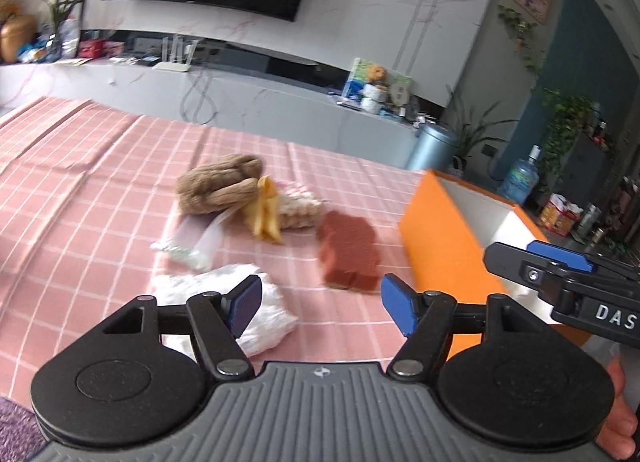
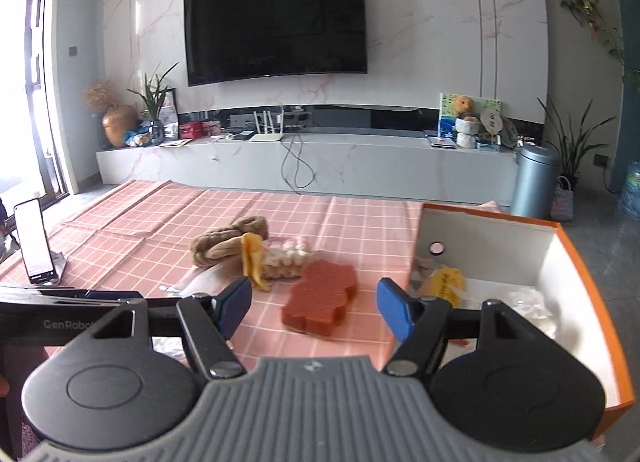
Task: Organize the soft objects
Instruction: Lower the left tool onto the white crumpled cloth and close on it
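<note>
On the pink checked cloth (image 1: 100,190) lie a brown plush bundle (image 1: 218,188), a yellow piece (image 1: 266,210), a cream knitted item (image 1: 298,208) and a red-brown sponge (image 1: 348,252). A crumpled white bag (image 1: 272,314) sits just behind the left finger of my left gripper (image 1: 320,306), which is open and holds nothing. To the right stands the orange box (image 1: 436,238), with the right gripper's fingers (image 1: 560,274) over its near corner. In the right wrist view my right gripper (image 2: 316,306) is open and empty, near the sponge (image 2: 320,300). Inside the box (image 2: 592,302) lie a yellow item (image 2: 446,282) and white plastic (image 2: 532,306).
A phone on a stand (image 2: 36,242) sits at the cloth's left edge. A clear wrapper (image 1: 192,246) lies by the plush. Beyond the table are a white TV console (image 2: 360,158) and a grey bin (image 2: 534,182). A hand (image 1: 616,414) shows at the lower right.
</note>
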A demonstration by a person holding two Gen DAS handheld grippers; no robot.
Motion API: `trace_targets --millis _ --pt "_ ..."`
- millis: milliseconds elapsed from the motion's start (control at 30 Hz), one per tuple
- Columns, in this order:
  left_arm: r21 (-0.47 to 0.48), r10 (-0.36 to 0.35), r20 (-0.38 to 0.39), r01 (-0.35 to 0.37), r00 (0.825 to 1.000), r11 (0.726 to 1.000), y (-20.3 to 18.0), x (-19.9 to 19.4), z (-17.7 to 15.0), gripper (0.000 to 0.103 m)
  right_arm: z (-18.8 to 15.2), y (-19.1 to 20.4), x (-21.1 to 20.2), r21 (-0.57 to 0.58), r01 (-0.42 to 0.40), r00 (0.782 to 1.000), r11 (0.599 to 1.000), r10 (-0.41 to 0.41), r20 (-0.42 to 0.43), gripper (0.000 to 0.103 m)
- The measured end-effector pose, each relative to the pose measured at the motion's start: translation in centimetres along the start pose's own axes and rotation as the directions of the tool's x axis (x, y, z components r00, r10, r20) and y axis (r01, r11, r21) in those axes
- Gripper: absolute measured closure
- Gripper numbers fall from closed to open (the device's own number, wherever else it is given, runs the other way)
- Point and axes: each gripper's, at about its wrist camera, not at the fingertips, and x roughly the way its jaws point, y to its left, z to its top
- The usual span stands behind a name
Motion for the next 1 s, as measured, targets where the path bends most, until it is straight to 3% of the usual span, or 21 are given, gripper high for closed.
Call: trace_targets --millis 100,333,567,733,900,1000 --pt "-0.023 0.048 -0.007 -0.048 0.999 0.999 1.5 0.4 -0.5 0.016 -0.9 1.5 1.1 -0.008 -0.020 1.000 1.000 0.020 -0.018 0.034" --pt "-0.105 0.116 -0.052 -0.121 0.992 0.987 4.5 2.1 -1.4 0.016 -3.5 3.6 4.7 -0.059 -0.029 0.995 0.998 0.023 -0.097 0.034" --pt "-0.072 0.168 -0.084 -0.174 0.982 0.982 5.6 4.7 -1.7 0.015 -4.4 4.2 8.9 -0.068 -0.038 0.987 0.997 0.026 -0.158 0.035" --pt "-0.126 0.147 -0.110 -0.161 0.983 0.979 6.2 6.3 -1.6 0.014 -4.8 5.1 12.2 -0.094 -0.062 0.978 0.994 0.042 -0.204 0.057" --pt "-0.105 0.154 -0.136 -0.169 0.979 0.980 5.7 7.7 -1.5 0.013 -5.8 6.0 15.2 -0.100 -0.086 0.959 0.991 0.056 -0.277 0.058" --pt "-0.097 0.164 -0.152 -0.179 0.975 0.979 5.6 8.6 -1.6 0.013 -6.2 6.6 16.2 -0.107 -0.106 0.954 0.989 0.070 -0.291 0.065"
